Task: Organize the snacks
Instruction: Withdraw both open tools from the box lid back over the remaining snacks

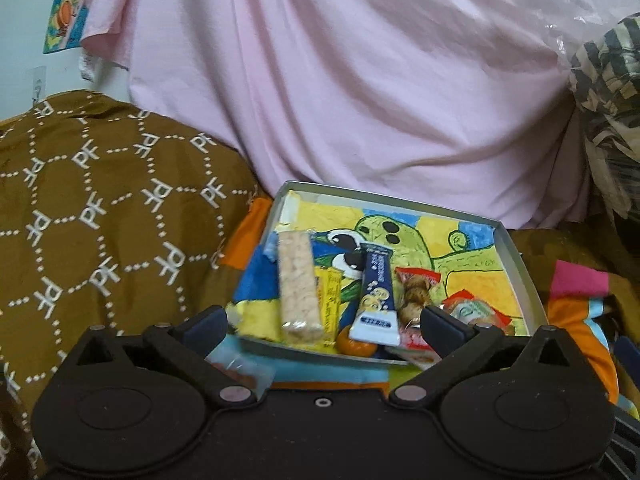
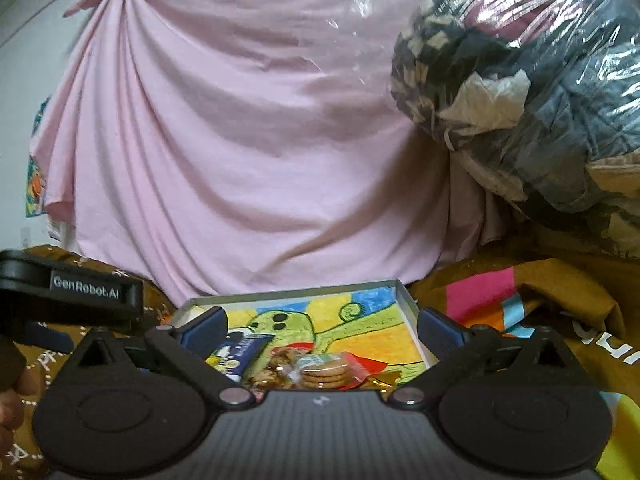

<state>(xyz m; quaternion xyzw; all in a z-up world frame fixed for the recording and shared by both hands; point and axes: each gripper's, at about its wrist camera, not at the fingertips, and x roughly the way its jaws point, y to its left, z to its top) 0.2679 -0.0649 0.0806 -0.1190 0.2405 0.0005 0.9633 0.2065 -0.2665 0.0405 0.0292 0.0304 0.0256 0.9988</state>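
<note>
Left wrist view takes in a wide pink sheet (image 1: 340,80) hung as a backdrop, with a brown patterned cloth (image 1: 100,208) heaped below it on the left and a clear plastic bag (image 2: 520,100) stuffed with dark and striped fabric on the right. Under those sits the shallow grey tray (image 1: 516,264), its floor lined with a bright crayon drawing of a green creature.

My left gripper (image 1: 324,322) tilts down toward the tray's near edge, its jaws spread wide and closed on nothing; the snacks lie beyond and between the fingertips, not pressed by either pad. My right gripper (image 2: 322,330) points about level over the tray's near side, jaws equally wide apart, also empty. In the right wrist view the side of my left gripper shows at the left edge, well clear of the tray, with part of my hand (image 2: 12,396) below it.

All the snacks lie in the near part of the tray. At the left is the long puffed-rice bar (image 1: 298,288), lying lengthwise over a yellow packet (image 1: 330,304). Just beside it is the dark blue stick packet (image 1: 376,296) with a white end. Next comes a clear pack of brown lumps (image 1: 416,292), then the round biscuit pack (image 2: 324,374) in a red-edged wrapper. A small orange sweet (image 1: 354,346) sits at the tray's near rim.
</note>
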